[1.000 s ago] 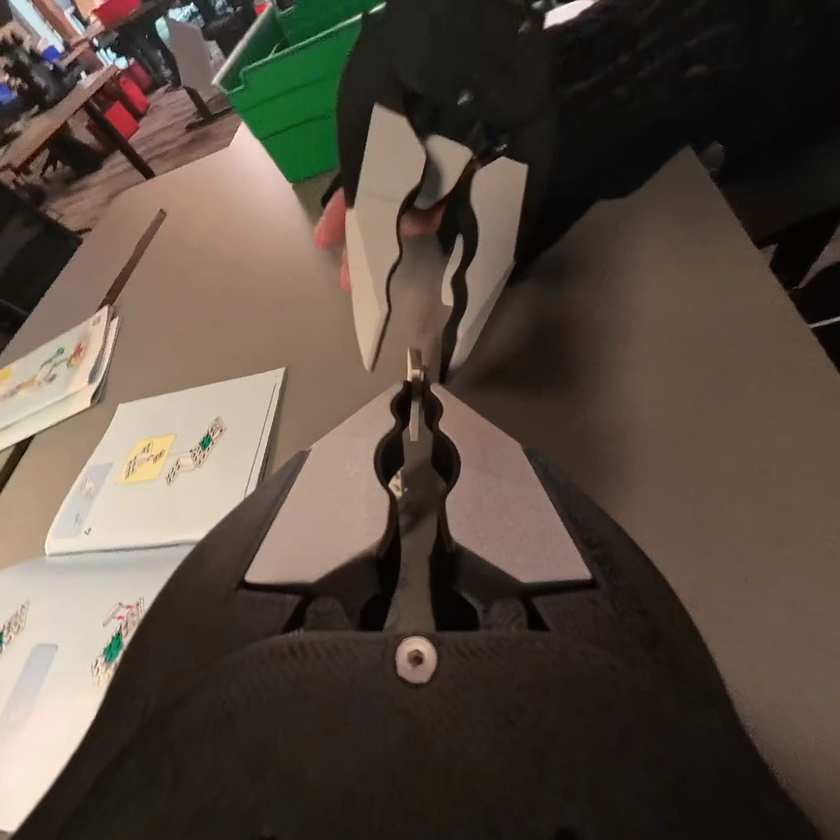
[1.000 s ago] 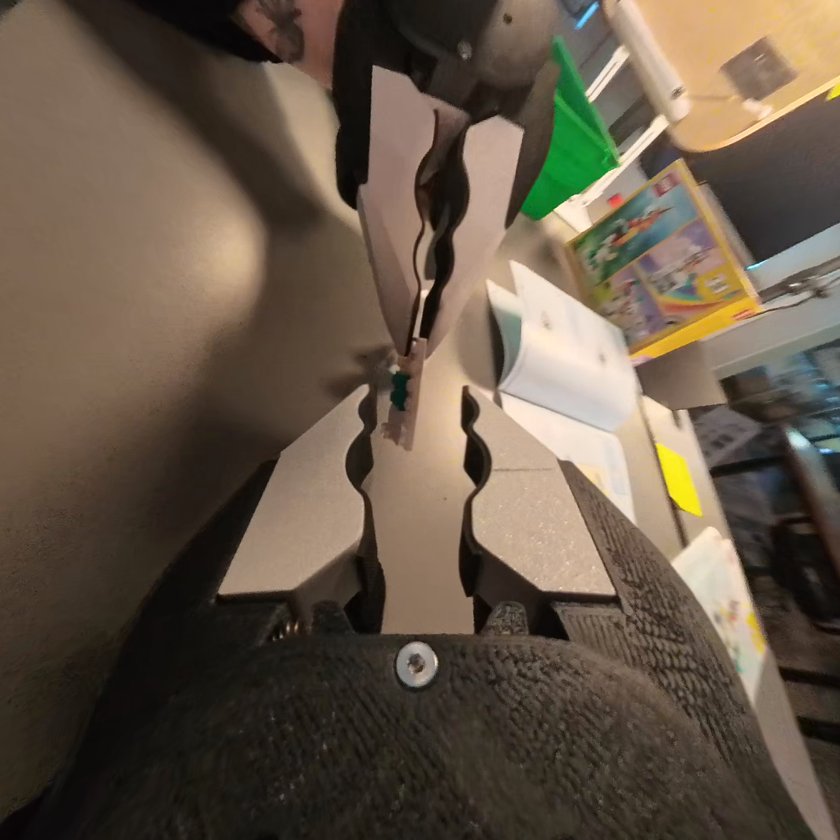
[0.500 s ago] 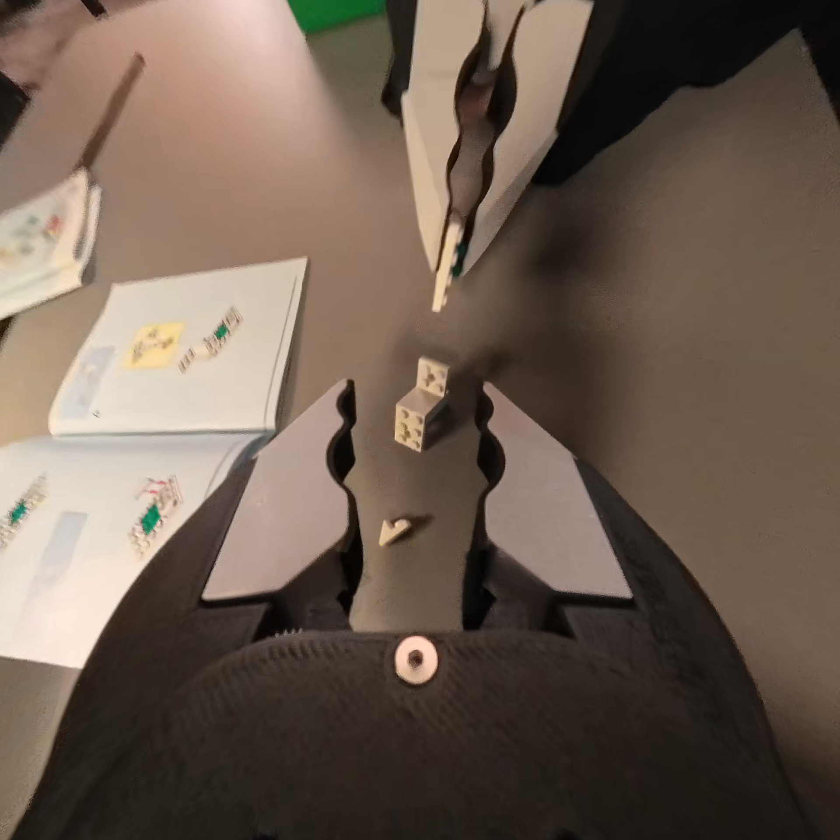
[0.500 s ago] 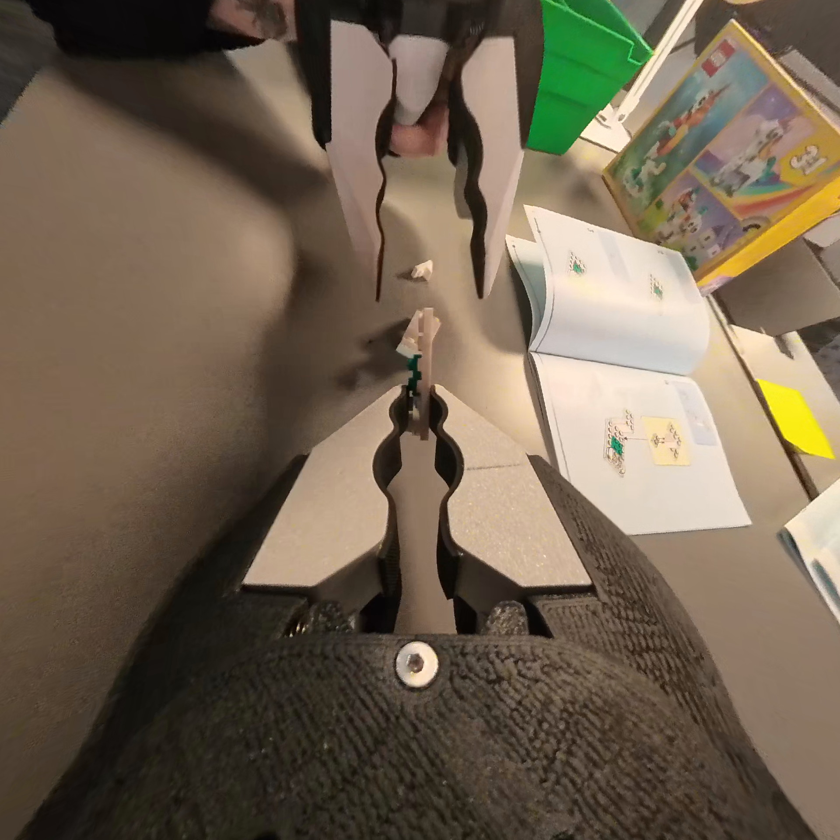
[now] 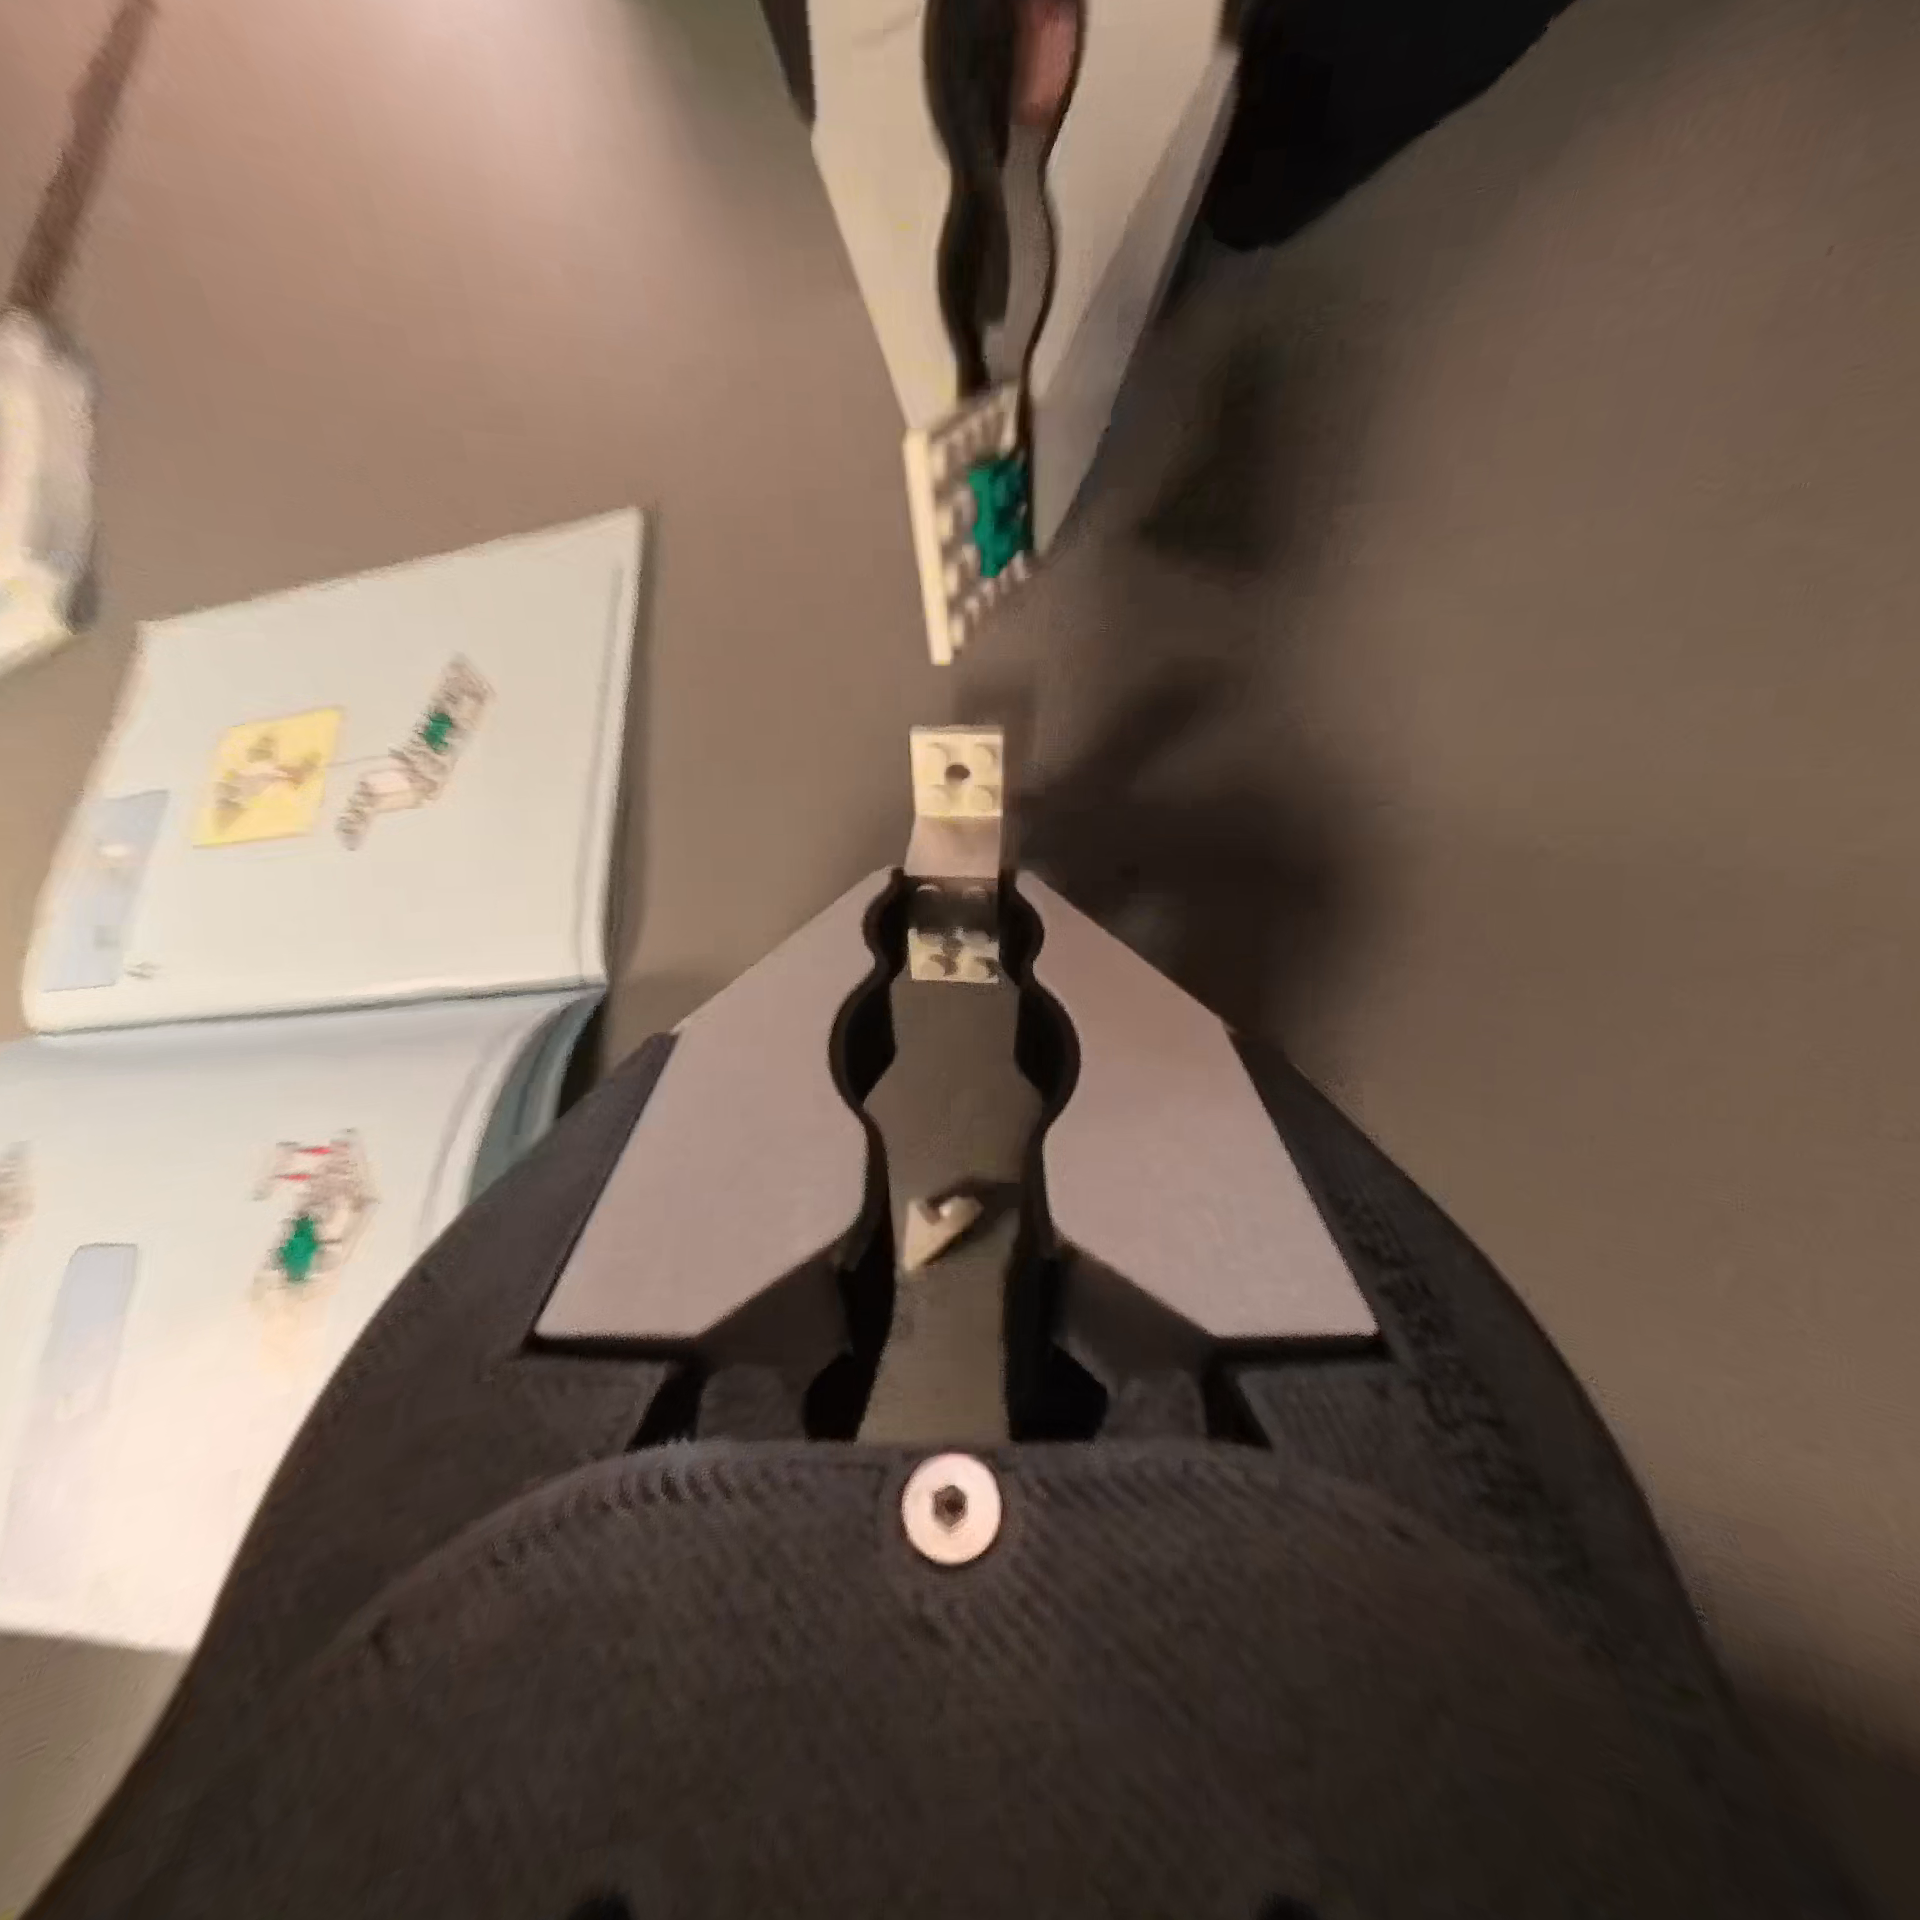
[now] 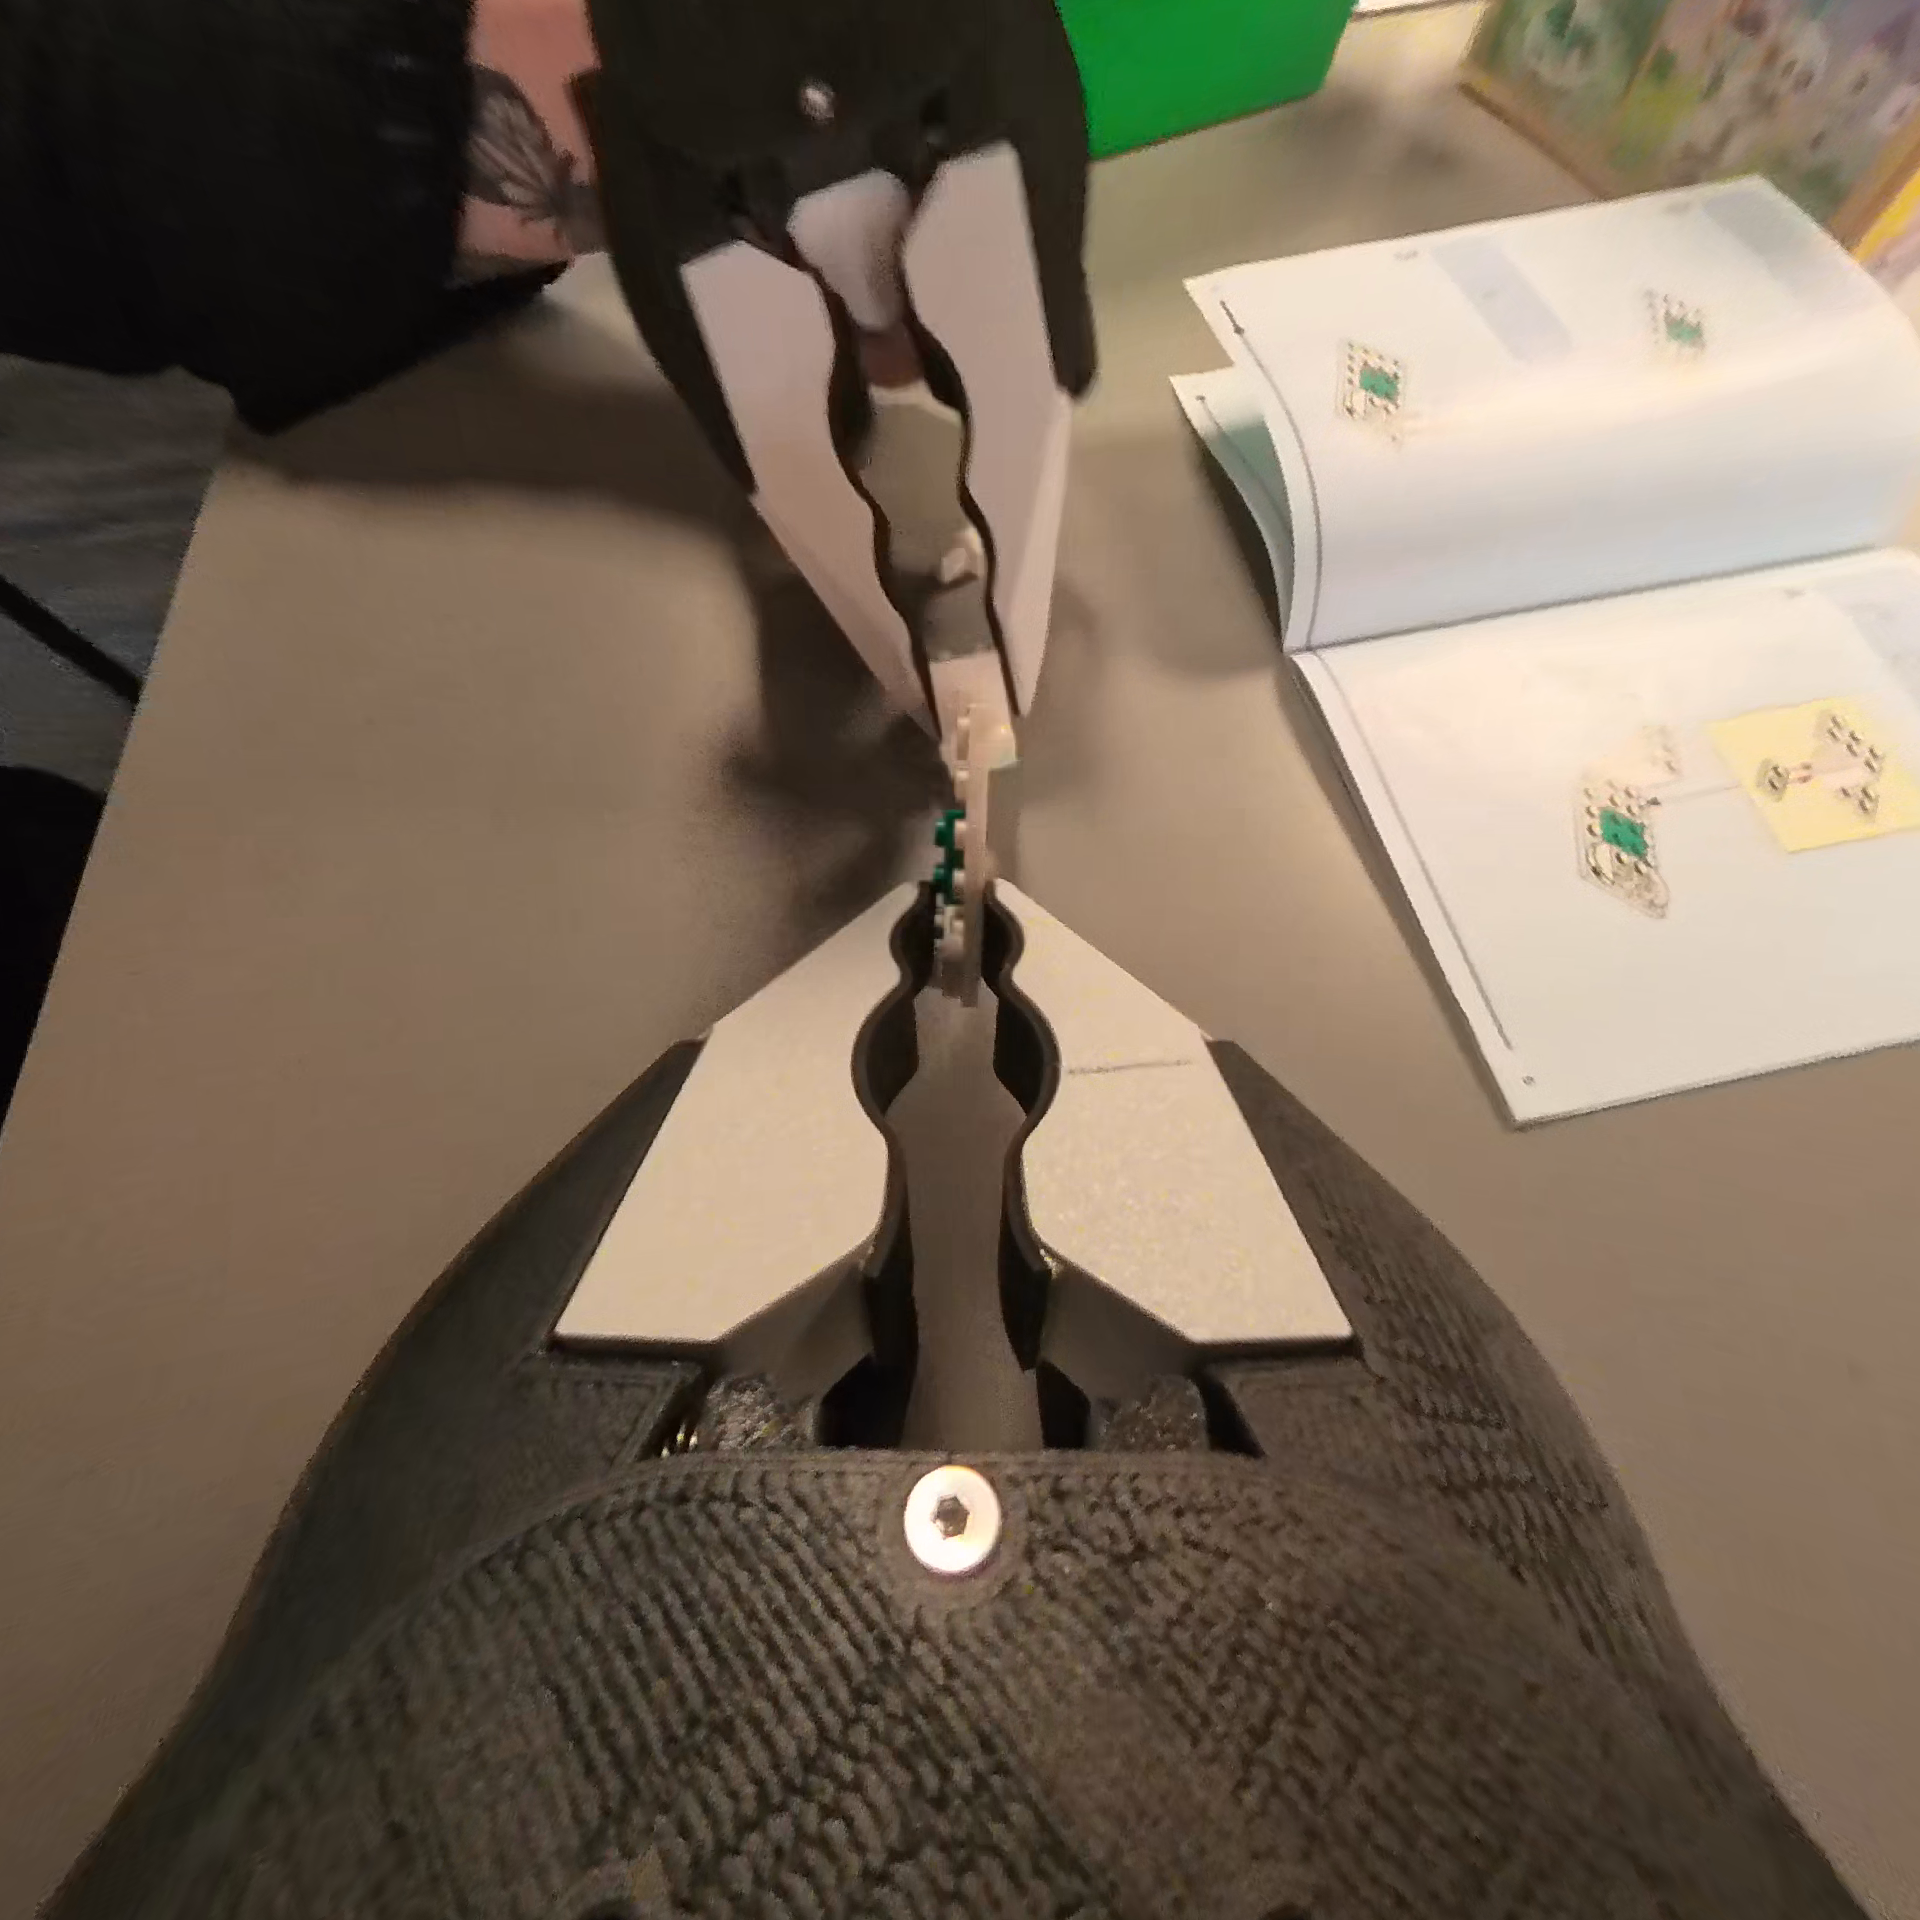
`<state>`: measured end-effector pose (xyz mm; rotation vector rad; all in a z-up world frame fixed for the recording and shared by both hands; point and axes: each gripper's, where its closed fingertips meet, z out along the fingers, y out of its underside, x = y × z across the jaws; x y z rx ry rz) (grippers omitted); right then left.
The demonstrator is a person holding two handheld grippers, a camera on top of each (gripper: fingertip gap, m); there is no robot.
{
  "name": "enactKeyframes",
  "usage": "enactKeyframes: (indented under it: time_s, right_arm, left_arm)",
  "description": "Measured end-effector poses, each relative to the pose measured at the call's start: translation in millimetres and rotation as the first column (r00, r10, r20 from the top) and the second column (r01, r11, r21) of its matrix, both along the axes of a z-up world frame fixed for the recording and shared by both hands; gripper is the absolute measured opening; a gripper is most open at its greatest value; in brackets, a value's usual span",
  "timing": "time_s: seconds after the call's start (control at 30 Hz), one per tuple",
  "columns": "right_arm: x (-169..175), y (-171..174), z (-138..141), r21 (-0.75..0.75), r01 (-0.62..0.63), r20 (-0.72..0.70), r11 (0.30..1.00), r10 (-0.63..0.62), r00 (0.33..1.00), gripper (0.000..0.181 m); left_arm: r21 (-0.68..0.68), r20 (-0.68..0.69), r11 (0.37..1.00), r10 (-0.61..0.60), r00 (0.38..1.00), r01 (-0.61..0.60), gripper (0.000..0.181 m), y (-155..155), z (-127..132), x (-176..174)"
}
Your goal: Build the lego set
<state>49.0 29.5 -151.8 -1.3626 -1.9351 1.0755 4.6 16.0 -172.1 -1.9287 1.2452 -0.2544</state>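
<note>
My left gripper (image 5: 954, 894) is shut on a white bracket brick (image 5: 956, 779), which sticks out past its tips just above the grey table (image 5: 1558, 935). My right gripper (image 6: 961, 904) is shut on the edge of a white plate (image 6: 977, 831) with a green piece (image 6: 943, 857) on it. In the left wrist view the right gripper (image 5: 987, 436) comes in from the top, with the plate (image 5: 951, 540) and green piece (image 5: 997, 504) hanging just beyond the bracket. In the right wrist view the left gripper (image 6: 971, 696) holds the bracket (image 6: 982, 743) tip to tip against the plate's far end.
A small white wedge piece (image 5: 935, 1226) lies on the table under my left fingers. An open instruction booklet (image 6: 1558, 831) lies beside the work spot, at the left in the left wrist view (image 5: 343, 779). A green bin (image 6: 1195, 62) and the set's box (image 6: 1662, 94) stand at the far edge. Left tips to right tips: about 6 cm.
The plate passed from my left gripper to my right, which shut on it. My left gripper opened, moved over the bracket brick on the table and has shut on it.
</note>
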Motion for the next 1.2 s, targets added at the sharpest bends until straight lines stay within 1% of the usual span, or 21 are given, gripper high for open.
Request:
enactKeyframes:
  time_s: [0.03, 0.07, 0.1, 0.17, 0.2, 0.23, 0.3, 0.33, 0.37, 0.4, 0.43, 0.5, 0.53, 0.6, 0.7, 0.77, 1.0, 1.13, 1.2]
  right_arm:
    - [-0.9, 4.4, -0.8, 0.004, 0.027, 0.005, 1.000, -0.027, 1.000, 0.006]
    - [-1.8, 8.7, -0.8, 0.009, 0.054, 0.006, 0.998, -0.054, 0.999, 0.006]
    - [-2.8, 12.6, -0.1, 0.014, 0.082, 0.004, 0.997, -0.082, 0.997, 0.006]
    - [-5.3, 20.0, 2.1, 0.034, 0.137, -0.007, 0.990, -0.137, 0.991, 0.006]
    - [-6.8, 22.6, 3.2, 0.043, 0.162, -0.012, 0.986, -0.161, 0.987, 0.006]
    - [-8.8, 26.0, 4.5, 0.053, 0.192, -0.020, 0.980, -0.192, 0.981, 0.006]
    - [-12.8, 34.1, 7.5, 0.087, 0.259, -0.041, 0.962, -0.257, 0.966, 0.006]
    - [-14.6, 39.0, 8.9, 0.114, 0.296, -0.054, 0.948, -0.292, 0.955, 0.006]
    - [-16.6, 43.0, 10.2, 0.133, 0.331, -0.068, 0.934, -0.325, 0.943, 0.006]
    - [-18.7, 44.0, 11.4, 0.134, 0.355, -0.076, 0.925, -0.347, 0.935, 0.006]
    - [-20.9, 42.8, 12.1, 0.119, 0.370, -0.080, 0.922, -0.362, 0.929, 0.006]
    - [-25.3, 38.9, 13.7, 0.063, 0.390, -0.078, 0.919, -0.385, 0.920, 0.006]
    - [-27.2, 36.6, 14.9, 0.026, 0.396, -0.076, 0.918, -0.393, 0.916, 0.006]
    - [-29.7, 35.2, 16.9, -0.029, 0.410, -0.073, 0.911, -0.411, 0.909, 0.006]
    - [-31.8, 33.7, 17.1, -0.061, 0.416, -0.066, 0.907, -0.420, 0.905, 0.006]
    - [-32.7, 32.4, 15.6, -0.044, 0.416, -0.065, 0.909, -0.418, 0.906, 0.006]
    - [-31.6, 30.7, 14.7, 0.078, 0.402, -0.088, 0.912, -0.395, 0.914, 0.006]
    - [-30.7, 25.3, 12.1, 0.082, 0.362, -0.076, 0.929, -0.357, 0.931, 0.007]
    - [-30.3, 22.8, 9.6, 0.059, 0.348, -0.059, 0.936, -0.345, 0.937, 0.007]
  left_arm:
    - [0.075, -0.016, 0.997, -0.007, 1.000, 0.009, 0.016, 1.0, 7.3, 0.7]
    - [0.167, -0.039, 0.986, 0.005, 0.999, 0.002, 0.016, 3.9, 16.5, 0.3]
    - [0.283, -0.074, 0.959, 0.028, 0.997, -0.005, 0.016, 8.0, 27.5, -1.0]
    - [0.498, -0.194, 0.867, 0.082, 0.978, 0.026, 0.016, 13.1, 45.0, -2.7]
    - [0.585, -0.268, 0.810, 0.138, 0.953, 0.047, 0.016, 17.0, 50.6, -4.9]
    - [0.658, -0.346, 0.749, 0.207, 0.915, 0.080, 0.016, 21.4, 54.6, -7.5]
    - [0.782, -0.470, 0.596, 0.370, 0.802, 0.183, 0.016, 29.4, 64.7, -12.3]
    - [0.810, -0.519, 0.528, 0.443, 0.731, 0.255, 0.016, 32.1, 67.8, -13.8]
    - [0.830, -0.540, 0.461, 0.518, 0.664, 0.315, 0.016, 34.6, 71.8, -15.6]
    - [0.841, -0.540, 0.398, 0.571, 0.618, 0.367, 0.016, 36.1, 75.6, -15.2]
    - [0.830, -0.557, 0.373, 0.590, 0.584, 0.415, 0.016, 37.7, 73.9, -13.7]
    - [0.823, -0.564, 0.354, 0.610, 0.557, 0.445, 0.016, 41.5, 70.3, -13.1]
    - [0.817, -0.570, 0.354, 0.609, 0.552, 0.454, 0.016, 42.8, 68.5, -12.2]
    - [0.813, -0.572, 0.335, 0.612, 0.547, 0.476, 0.016, 42.7, 69.1, -9.6]
    - [0.806, -0.578, 0.325, 0.610, 0.542, 0.494, 0.016, 42.0, 68.8, -7.0]
    - [0.806, -0.576, 0.316, 0.615, 0.539, 0.500, 0.016, 41.9, 70.6, -7.1]
    - [0.782, -0.606, 0.322, 0.594, 0.529, 0.534, 0.016, 40.6, 69.9, -8.1]
    - [0.756, -0.639, 0.331, 0.560, 0.528, 0.564, 0.016, 37.7, 66.4, -7.9]
    - [0.733, -0.668, 0.350, 0.535, 0.518, 0.584, 0.015, 36.6, 62.6, -8.0]
